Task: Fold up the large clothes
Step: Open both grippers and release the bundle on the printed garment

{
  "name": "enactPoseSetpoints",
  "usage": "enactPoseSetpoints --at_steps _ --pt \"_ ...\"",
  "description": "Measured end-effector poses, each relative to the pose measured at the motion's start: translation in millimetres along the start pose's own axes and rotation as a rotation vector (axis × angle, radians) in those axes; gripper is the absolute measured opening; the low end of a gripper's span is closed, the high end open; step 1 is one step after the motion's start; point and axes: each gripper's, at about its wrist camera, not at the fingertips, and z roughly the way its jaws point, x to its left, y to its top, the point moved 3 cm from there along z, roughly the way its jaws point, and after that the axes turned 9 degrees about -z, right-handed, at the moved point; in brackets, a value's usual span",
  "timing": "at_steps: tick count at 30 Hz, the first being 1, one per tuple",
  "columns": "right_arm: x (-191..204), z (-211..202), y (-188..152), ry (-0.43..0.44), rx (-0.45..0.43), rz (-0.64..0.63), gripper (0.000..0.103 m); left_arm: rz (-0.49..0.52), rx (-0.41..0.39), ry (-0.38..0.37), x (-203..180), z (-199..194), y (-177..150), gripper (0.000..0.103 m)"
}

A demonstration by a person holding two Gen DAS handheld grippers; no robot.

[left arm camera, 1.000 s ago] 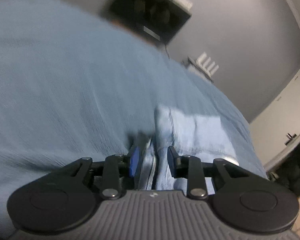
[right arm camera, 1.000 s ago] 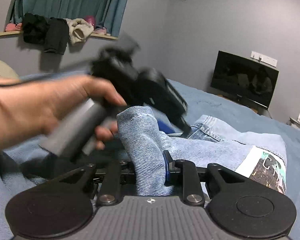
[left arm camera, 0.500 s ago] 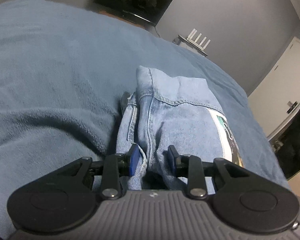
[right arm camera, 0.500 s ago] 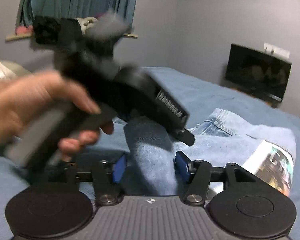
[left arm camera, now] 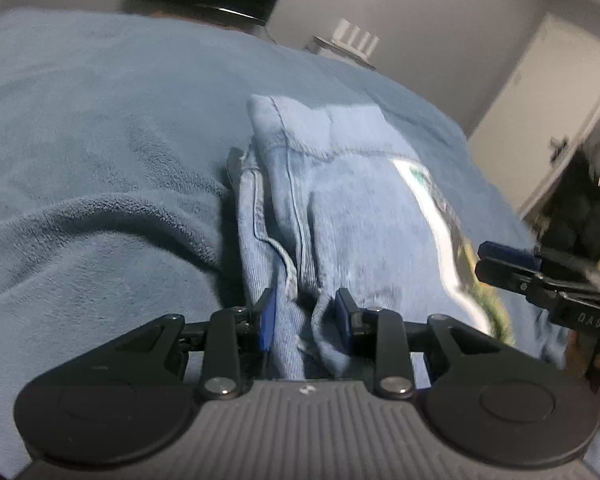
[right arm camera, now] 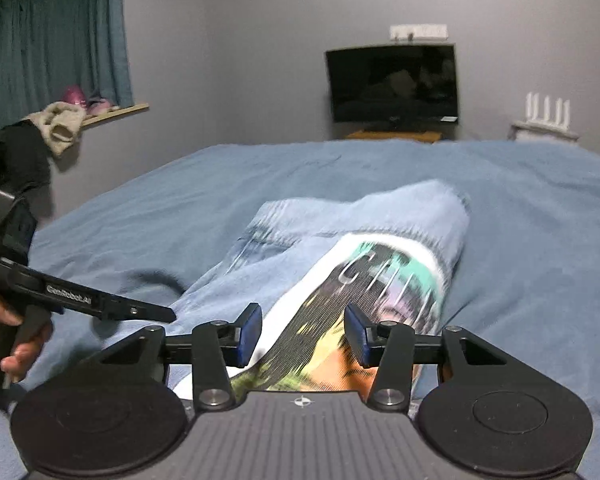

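blue blanket covers the bed, tv on the far wall. folded denim garment lies mid-bed, printed patch facing up. left gripper clamped on a bunched denim fold at the near edge. right gripper over the patch, jaws closing, pads clear of the cloth.

Jeans faded denim; blanket matt fleece; TV glossy
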Motion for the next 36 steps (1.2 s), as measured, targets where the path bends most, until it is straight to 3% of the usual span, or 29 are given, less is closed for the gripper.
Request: enactPoseSetpoints --at_steps 3,5,9,12,14,17,21,27,36 --pt "9 16 -18 -0.046 0.065 -0.158 0.047 0.049 0.031 0.022 -4 9 -6 0.027" --pt "8 16 -28 -0.059 0.072 -0.145 0.047 0.078 0.012 0.042 -8 7 -5 0.033" --pt "5 17 -28 -0.067 0.053 -0.117 0.047 0.161 -0.131 0.052 -26 -14 1 0.033" --pt "0 20 -30 -0.057 0.049 -0.086 0.048 0.195 -0.203 -0.044 -47 -31 3 0.033" --pt "2 19 -30 -0.052 0.052 -0.08 0.048 0.227 -0.146 -0.071 -57 -27 0 0.033" --pt "-3 17 -21 -0.043 0.04 -0.031 0.049 0.285 -0.036 -0.008 -54 -3 -13 0.033" --pt "-5 21 8 -0.024 -0.033 0.019 0.053 0.198 -0.019 -0.052 -37 -2 -5 0.033" --pt "10 87 61 -0.029 0.029 -0.132 0.053 0.209 -0.014 -0.065 -38 4 -6 0.034" --pt "10 189 101 -0.04 0.171 -0.169 0.047 0.211 0.0 -0.104 -30 10 -6 0.035"
